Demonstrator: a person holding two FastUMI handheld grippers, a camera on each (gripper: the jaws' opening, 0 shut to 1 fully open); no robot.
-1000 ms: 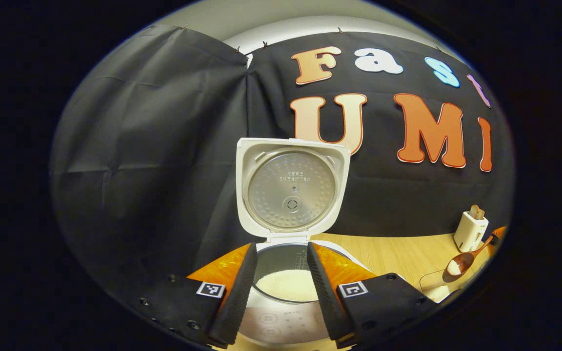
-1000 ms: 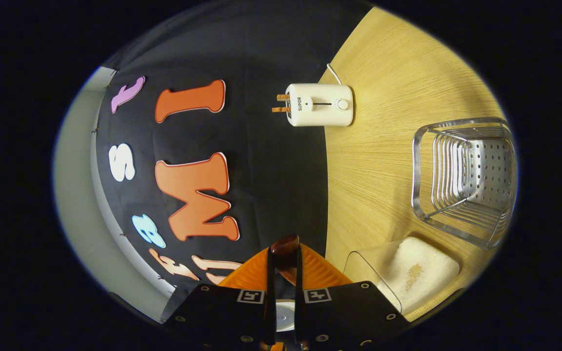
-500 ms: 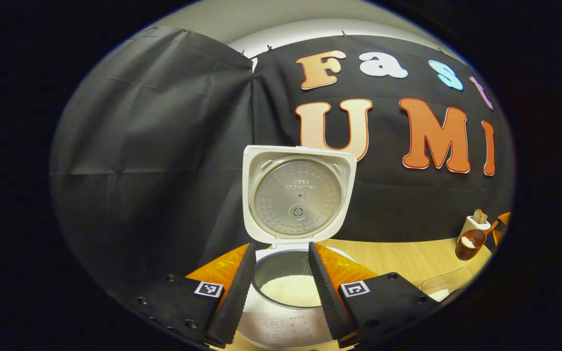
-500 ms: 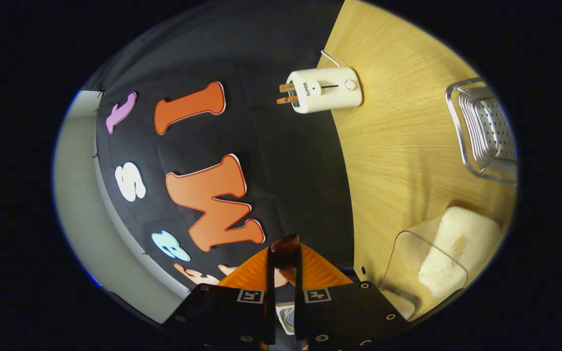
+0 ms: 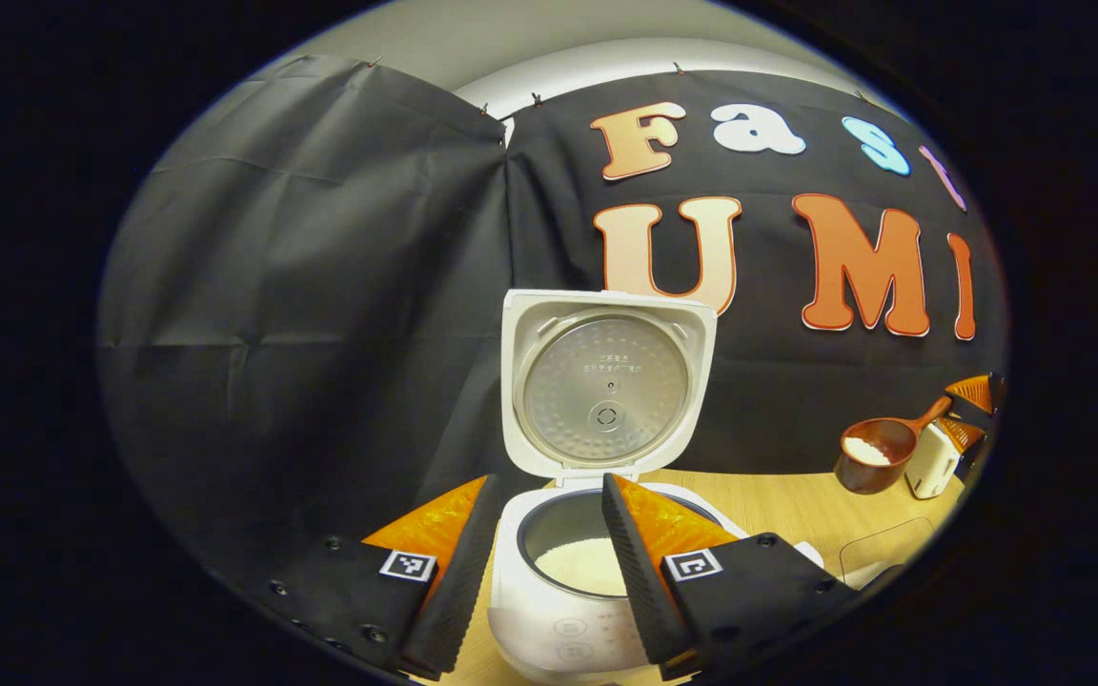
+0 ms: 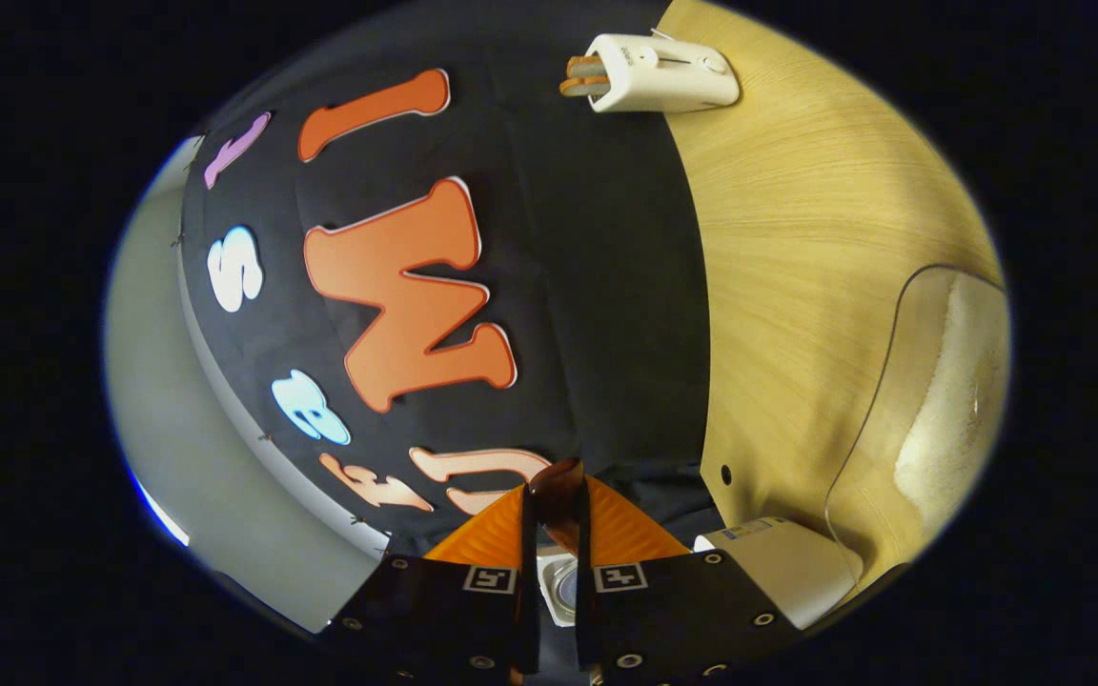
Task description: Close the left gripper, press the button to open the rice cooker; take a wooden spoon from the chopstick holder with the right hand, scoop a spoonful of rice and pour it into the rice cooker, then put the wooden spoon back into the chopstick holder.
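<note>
Left gripper point(image 5: 542, 562): jaws standing wide apart, nothing between them and nothing touched. It hangs in front of the rice cooker, whose pot shows through the gap between the fingers.

Rice cooker point(image 5: 559, 610): white body on the wooden worktop point(image 5: 787, 510), close to the black cloth wall at the worktop's back edge. Lid point(image 5: 606, 381) raised fully and standing upright, its metal inner plate facing the camera. Inner pot open, with a layer of white rice point(image 5: 578, 564) on the bottom. In the right gripper view a white corner of the cooker point(image 6: 782, 562) shows just right of that gripper's fingers.

Right gripper point(image 6: 557, 534): jaws drawn together and clamped on the handle of the wooden spoon point(image 6: 557, 491), whose dark rounded end pokes out just past the fingertips. In the left gripper view this gripper point(image 5: 973, 400) sits at the far right, above the worktop.

Wooden spoon, in the left gripper view point(image 5: 878, 448): held in the air well to the right of the cooker, bowl roughly level and carrying a small heap of white rice, handle rising rightward to the gripper.

Rice container point(image 6: 940, 400): clear, holding white rice, on the worktop near its front right part.

Toaster point(image 6: 663, 71): white, at the back edge of the worktop against the wall, bread slices in its slots.
</note>
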